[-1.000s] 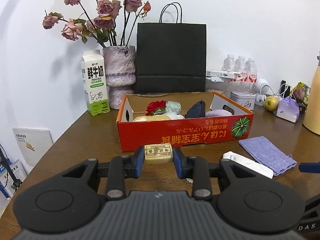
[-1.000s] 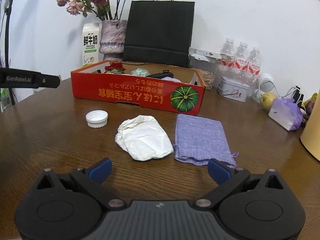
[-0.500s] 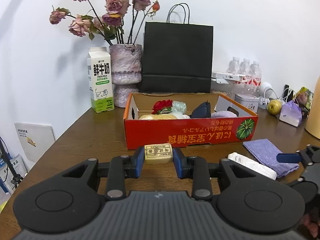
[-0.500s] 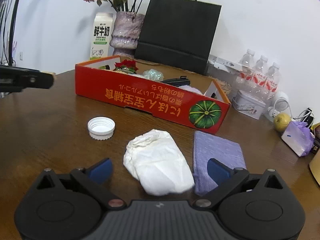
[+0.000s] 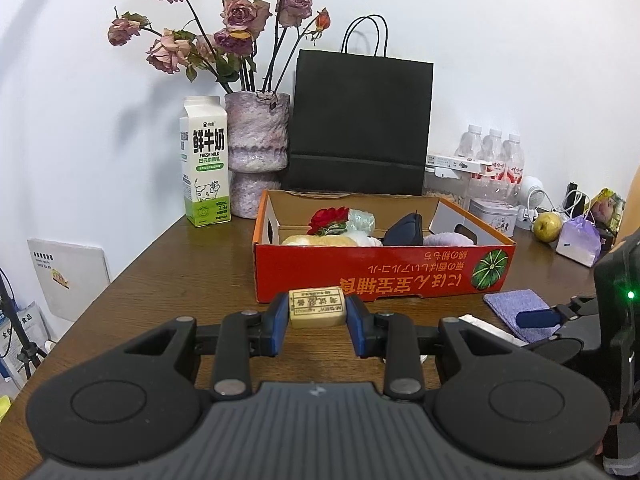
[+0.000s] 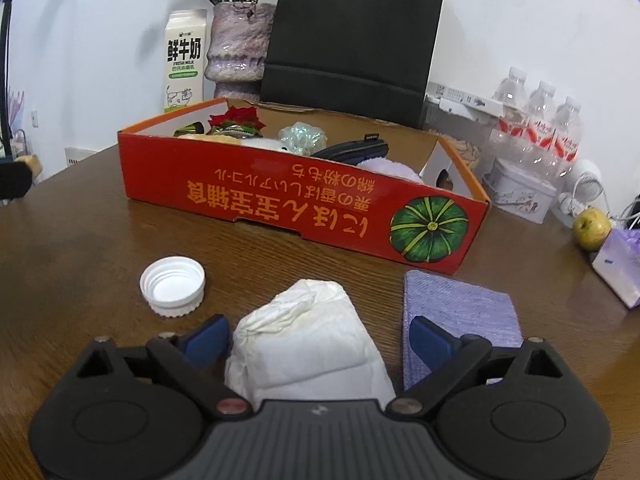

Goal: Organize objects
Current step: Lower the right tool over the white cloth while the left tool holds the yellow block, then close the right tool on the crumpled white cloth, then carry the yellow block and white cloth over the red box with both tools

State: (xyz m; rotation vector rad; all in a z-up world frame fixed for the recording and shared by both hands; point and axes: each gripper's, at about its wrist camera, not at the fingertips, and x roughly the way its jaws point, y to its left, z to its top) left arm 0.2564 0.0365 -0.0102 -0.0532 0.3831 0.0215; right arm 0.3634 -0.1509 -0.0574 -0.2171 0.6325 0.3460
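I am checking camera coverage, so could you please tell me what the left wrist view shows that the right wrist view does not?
Only the left wrist view shows the left tool shut on a tan labelled block, clear of the table.

Only the right wrist view shows the white bottle cap and the open right tool straddling the white cloth bundle.

Both show the red box, purple cloth, milk carton and black bag.

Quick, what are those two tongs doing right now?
Left tongs: closed on a small tan labelled block.
Right tongs: open, straddling the white cloth bundle on the table, not gripping it.
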